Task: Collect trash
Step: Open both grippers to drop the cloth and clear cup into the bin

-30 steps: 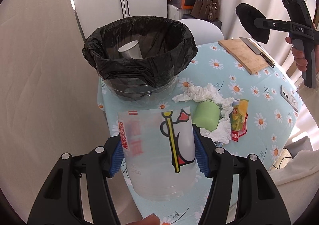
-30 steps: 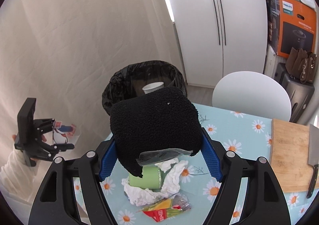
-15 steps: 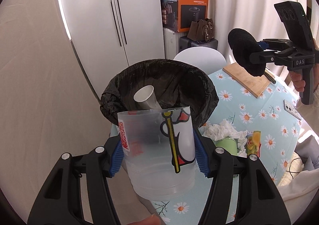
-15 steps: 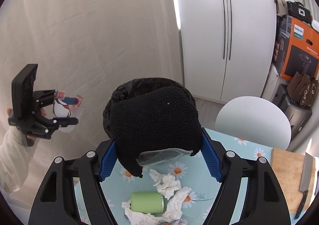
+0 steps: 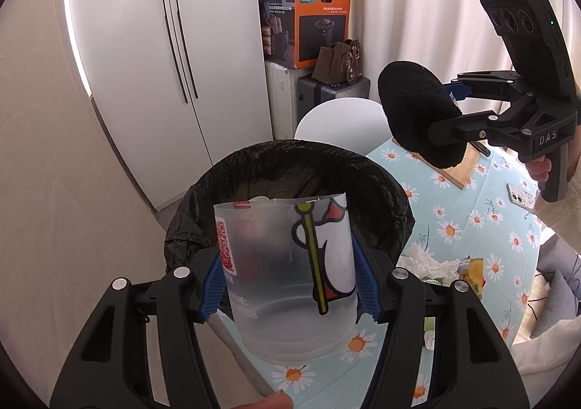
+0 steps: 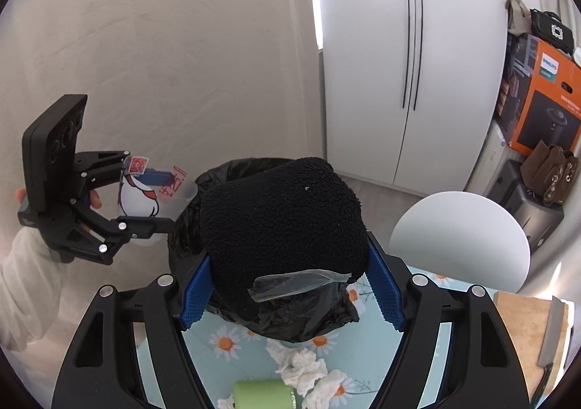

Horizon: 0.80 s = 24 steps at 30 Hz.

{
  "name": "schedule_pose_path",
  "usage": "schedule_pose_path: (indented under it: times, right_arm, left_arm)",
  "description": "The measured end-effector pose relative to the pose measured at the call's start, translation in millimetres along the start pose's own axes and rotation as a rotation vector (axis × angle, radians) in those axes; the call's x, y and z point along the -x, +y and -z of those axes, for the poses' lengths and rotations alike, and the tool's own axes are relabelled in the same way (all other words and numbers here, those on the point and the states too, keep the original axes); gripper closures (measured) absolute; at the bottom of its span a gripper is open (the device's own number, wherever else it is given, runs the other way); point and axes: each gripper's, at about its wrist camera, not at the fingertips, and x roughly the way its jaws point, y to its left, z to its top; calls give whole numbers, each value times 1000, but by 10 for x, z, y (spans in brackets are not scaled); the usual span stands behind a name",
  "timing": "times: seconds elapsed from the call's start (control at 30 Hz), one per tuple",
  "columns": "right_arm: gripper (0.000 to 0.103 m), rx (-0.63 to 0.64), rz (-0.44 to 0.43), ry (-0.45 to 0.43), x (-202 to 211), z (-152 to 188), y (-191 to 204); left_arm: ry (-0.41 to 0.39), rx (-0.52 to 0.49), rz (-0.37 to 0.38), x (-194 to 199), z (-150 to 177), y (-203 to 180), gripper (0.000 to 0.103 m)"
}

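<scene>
Left tongs (image 5: 288,282) clamped on a clear printed plastic cup (image 5: 287,271), held above the black-lined bin (image 5: 381,191). Right tongs (image 6: 290,287) gripping a black fuzzy cloth (image 6: 283,220) with a clear wrapper (image 6: 297,283) under it, over the bin's near rim. On the daisy-print bench (image 6: 225,340): crumpled tissues (image 6: 301,365), green roll (image 6: 259,392).

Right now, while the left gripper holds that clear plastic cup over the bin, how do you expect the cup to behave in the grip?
The clear plastic cup looks thin-walled and empty, so probably light. Its rim seems uneven, suggesting it flexes under the left gripper. The smooth tapered sides may slip, so it should drop readily into the black-lined bin on release.
</scene>
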Motion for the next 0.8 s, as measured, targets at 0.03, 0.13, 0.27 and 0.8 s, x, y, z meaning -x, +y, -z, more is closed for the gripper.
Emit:
schedule_pose_path:
  times: [0.03,0.13,0.27,0.8]
  right_arm:
    - [33,0,2,6,-48,-32,-5]
    - [32,-8,3,18,-192,-104,18]
    - [15,-15,-1,-9,-338,-169,47]
    - [14,-52,74,40,-250,198,-13]
  left_arm:
    - [3,-6,3,-43,-8,20,42]
    - [24,-21,7,-192,-36,78,41]
    - [12,-7,34,-302,-56,156,6]
    - [34,2,6,-236,308,4,6]
